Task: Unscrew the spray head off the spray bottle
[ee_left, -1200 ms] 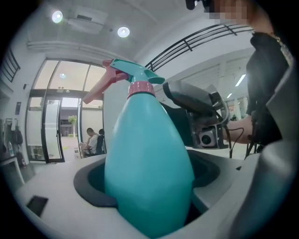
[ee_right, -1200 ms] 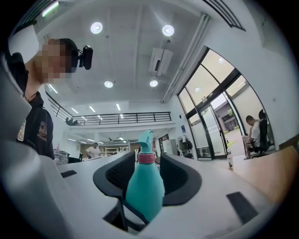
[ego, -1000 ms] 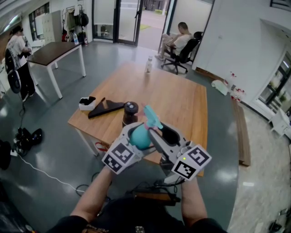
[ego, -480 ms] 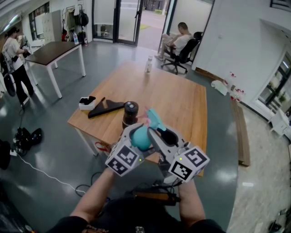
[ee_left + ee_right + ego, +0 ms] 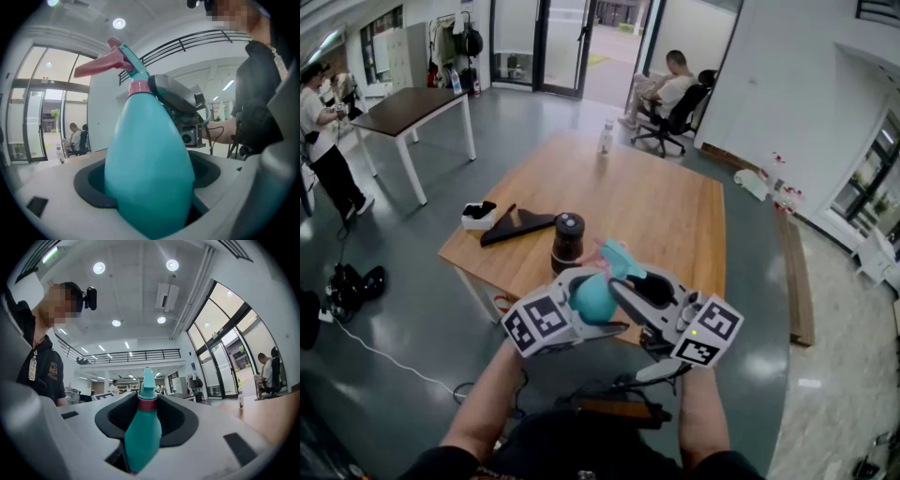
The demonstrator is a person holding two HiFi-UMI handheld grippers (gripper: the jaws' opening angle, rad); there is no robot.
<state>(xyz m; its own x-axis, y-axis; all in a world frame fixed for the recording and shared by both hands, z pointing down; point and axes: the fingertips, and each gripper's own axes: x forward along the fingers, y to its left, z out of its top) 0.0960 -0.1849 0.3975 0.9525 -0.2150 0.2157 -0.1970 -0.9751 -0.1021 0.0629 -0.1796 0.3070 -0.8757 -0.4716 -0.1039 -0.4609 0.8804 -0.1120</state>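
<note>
Teal bottle (image 5: pixel 592 300) lower centre, held aloft | left gripper (image 5: pixel 149 187) clamps its body | right gripper (image 5: pixel 146 405), jaws just closing, pinches collar (image 5: pixel 140 87) under head (image 5: pixel 112 58) | step: we grip | next: we twist collar, bottle steady

Wooden table (image 5: pixel 670 211) with canister (image 5: pixel 568 242), black wedge (image 5: pixel 517 225)

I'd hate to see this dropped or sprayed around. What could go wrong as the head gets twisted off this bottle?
1. The left gripper holds the smooth, rounded bottle in the air by the table edge; it might slip and fall.
2. The right gripper has just been closing its jaws, with the narrow pink collar between them; a shallow grip could skid off.
3. The trigger sticks out; turning could catch it.
</note>
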